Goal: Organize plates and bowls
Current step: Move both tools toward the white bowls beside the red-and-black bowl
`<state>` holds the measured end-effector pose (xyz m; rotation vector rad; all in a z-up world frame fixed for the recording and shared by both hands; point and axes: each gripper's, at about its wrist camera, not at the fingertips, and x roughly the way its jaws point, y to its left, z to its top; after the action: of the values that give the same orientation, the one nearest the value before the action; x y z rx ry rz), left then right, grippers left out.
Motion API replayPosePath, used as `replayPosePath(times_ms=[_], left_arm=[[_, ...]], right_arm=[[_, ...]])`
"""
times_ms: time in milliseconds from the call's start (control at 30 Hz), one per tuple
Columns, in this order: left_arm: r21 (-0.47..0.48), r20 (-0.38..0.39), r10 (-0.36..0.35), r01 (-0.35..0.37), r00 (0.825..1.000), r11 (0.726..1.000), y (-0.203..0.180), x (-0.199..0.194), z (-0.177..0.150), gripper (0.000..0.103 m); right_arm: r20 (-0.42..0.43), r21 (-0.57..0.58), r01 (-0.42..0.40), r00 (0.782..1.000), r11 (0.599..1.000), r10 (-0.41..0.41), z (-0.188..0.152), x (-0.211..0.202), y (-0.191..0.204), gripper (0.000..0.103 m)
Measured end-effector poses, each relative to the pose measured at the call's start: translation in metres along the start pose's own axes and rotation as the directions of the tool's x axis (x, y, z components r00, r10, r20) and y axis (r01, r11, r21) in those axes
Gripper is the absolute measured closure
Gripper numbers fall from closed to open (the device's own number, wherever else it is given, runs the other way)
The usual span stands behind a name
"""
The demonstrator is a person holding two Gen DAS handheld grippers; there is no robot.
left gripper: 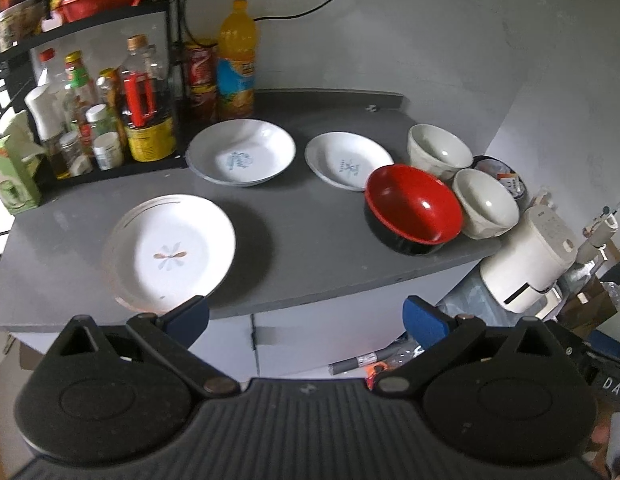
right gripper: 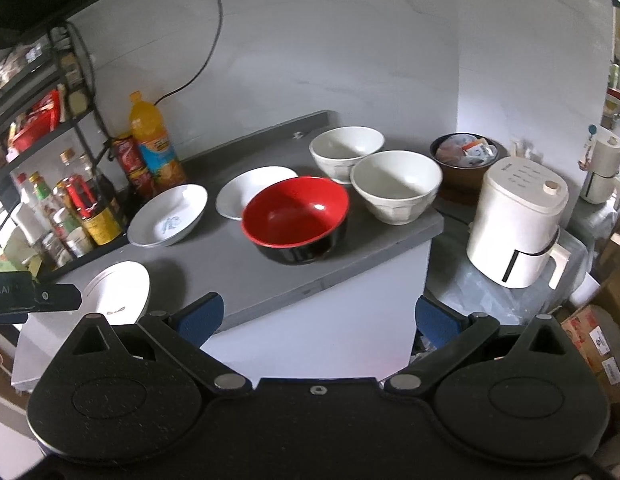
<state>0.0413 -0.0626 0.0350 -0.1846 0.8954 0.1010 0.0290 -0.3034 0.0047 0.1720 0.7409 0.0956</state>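
On the grey counter [left gripper: 302, 240] lie three white plates: a near one with a gold rim [left gripper: 170, 250], a large one at the back [left gripper: 241, 152] and a smaller one [left gripper: 348, 161]. A red-and-black bowl [left gripper: 413, 208] stands beside two cream bowls [left gripper: 439, 152] [left gripper: 485, 203]. My left gripper [left gripper: 306, 316] is open, held off the counter's front edge, its left pad near the gold-rimmed plate. The right wrist view has the red bowl [right gripper: 296, 218], both cream bowls [right gripper: 346, 152] [right gripper: 396, 190] and the plates [right gripper: 168, 216] [right gripper: 246, 192] [right gripper: 118, 290]. My right gripper [right gripper: 318, 318] is open and holds nothing.
A rack of bottles and jars [left gripper: 102, 108] lines the counter's left side, with an orange drink bottle [left gripper: 236, 60] and cans behind the plates. A dark bowl of packets [right gripper: 466, 152] and a white appliance [right gripper: 518, 220] stand to the right. Boxes lie on the floor below.
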Motion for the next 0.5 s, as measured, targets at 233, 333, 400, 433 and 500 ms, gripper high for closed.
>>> replayPosePath(times_ms=[233, 333, 400, 433, 500], left_arm=[[0.018, -0.010, -0.026, 0.027, 1.000, 0.999, -0.022, 0.029, 0.022, 0.001], [0.017, -0.021, -0.040, 0.040, 0.999, 0.999, -0.029, 0.047, 0.034, 0.001], [0.018, -0.026, -0.054, 0.055, 0.998, 0.998, -0.034, 0.058, 0.043, 0.001], [0.022, -0.028, -0.060, 0.061, 0.998, 0.998, -0.036, 0.065, 0.049, 0.001], [0.026, -0.033, -0.068, 0.069, 0.997, 0.997, -0.041, 0.077, 0.059, 0.001]], right_arm=[[-0.005, 0.032, 0.052, 0.999, 0.998, -0.052, 0.014, 0.018, -0.019, 0.000], [-0.006, 0.035, 0.067, 0.998, 0.997, -0.067, 0.021, 0.030, -0.027, 0.000], [-0.007, 0.043, 0.076, 0.997, 0.996, -0.076, 0.026, 0.038, -0.032, 0.000], [-0.007, 0.052, 0.082, 0.997, 0.995, -0.082, 0.030, 0.044, -0.035, 0.000], [-0.010, 0.068, 0.094, 0.996, 0.993, -0.093, 0.036, 0.053, -0.041, 0.000]])
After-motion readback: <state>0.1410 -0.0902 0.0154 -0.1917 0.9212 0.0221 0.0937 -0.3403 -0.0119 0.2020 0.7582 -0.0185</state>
